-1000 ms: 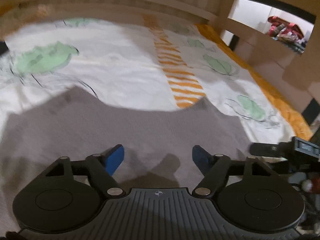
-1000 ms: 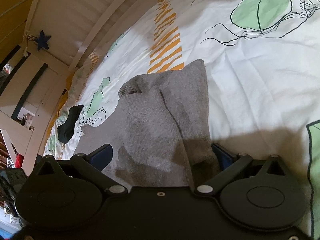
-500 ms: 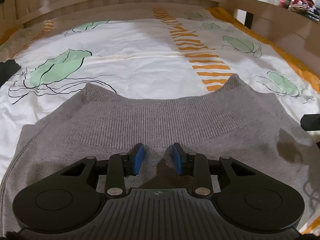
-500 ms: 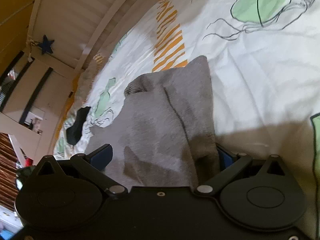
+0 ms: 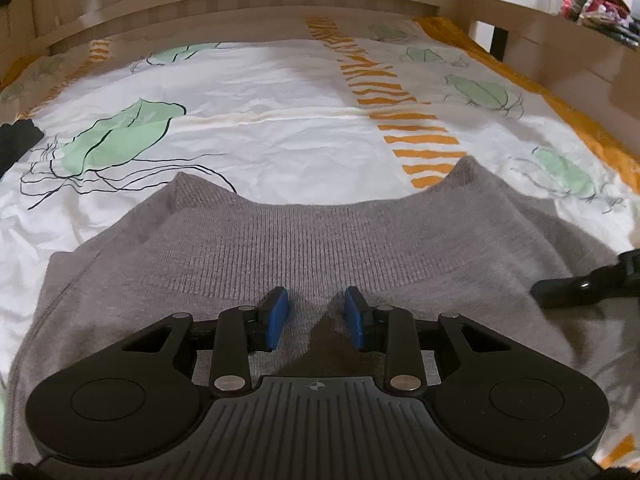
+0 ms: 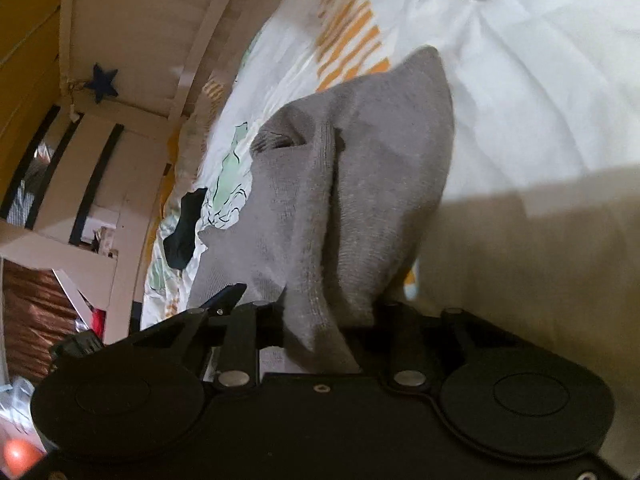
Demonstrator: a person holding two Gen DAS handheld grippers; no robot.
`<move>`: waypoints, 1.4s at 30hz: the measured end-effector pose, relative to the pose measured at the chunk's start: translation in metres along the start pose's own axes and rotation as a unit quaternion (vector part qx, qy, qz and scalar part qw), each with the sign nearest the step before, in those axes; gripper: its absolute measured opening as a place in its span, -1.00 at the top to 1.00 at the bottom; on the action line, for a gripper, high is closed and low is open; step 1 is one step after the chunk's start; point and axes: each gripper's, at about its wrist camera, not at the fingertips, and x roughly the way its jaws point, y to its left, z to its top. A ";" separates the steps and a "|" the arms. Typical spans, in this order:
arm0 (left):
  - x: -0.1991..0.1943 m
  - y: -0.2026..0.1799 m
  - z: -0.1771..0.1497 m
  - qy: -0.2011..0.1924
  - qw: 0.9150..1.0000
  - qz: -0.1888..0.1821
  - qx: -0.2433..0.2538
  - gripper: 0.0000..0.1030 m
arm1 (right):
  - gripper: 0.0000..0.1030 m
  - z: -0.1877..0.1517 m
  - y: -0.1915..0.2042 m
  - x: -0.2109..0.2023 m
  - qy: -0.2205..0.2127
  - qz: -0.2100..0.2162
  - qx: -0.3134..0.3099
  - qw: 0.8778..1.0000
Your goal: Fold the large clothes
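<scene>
The left gripper (image 5: pixel 316 316) points down at the near part of a grey sweater (image 5: pixel 304 248); its blue pads (image 5: pixel 278 318) stand partly closed with a gap between them, a raised ridge of knit sits in that gap, and whether the pads press it I cannot tell. These jaws closed in during the last second. The right gripper (image 6: pixel 328 320) has just been closing, and a thick bunched fold of the sweater (image 6: pixel 352 184) runs between its fingers, hiding the pads; the cloth lifts up from the jaws as if pinched there. In the left view the right gripper's black finger (image 5: pixel 576 286) shows at the right edge on the sweater. The sweater lies spread on a bed, its ribbed band running left to right, with two corners pointing to the far side. Under it is a white sheet (image 5: pixel 280 128) printed with green shapes and an orange striped band (image 5: pixel 404 120). A dark cloth (image 6: pixel 184 228) lies at the left edge of the bed. Beyond is a pale slatted headboard (image 5: pixel 240 8), and a dark star (image 6: pixel 103 83) hangs on it. No writing can be read.
</scene>
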 end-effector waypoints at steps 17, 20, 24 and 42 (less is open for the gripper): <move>-0.019 0.004 -0.044 0.034 0.998 -0.046 -0.001 0.37 | 0.24 -0.007 0.019 -0.010 -0.026 -0.021 -0.052 0.998; -0.021 0.013 -0.046 0.030 0.997 -0.066 -0.009 0.37 | 0.25 -0.009 0.031 -0.015 -0.038 -0.025 -0.061 0.997; -0.037 0.024 -0.044 0.019 0.996 -0.080 -0.022 0.38 | 0.27 -0.010 0.058 -0.018 -0.040 -0.039 -0.066 0.996; -0.108 0.159 -0.059 -0.055 0.990 -0.021 -0.125 0.36 | 0.28 -0.023 0.220 0.088 0.052 -0.043 -0.139 0.988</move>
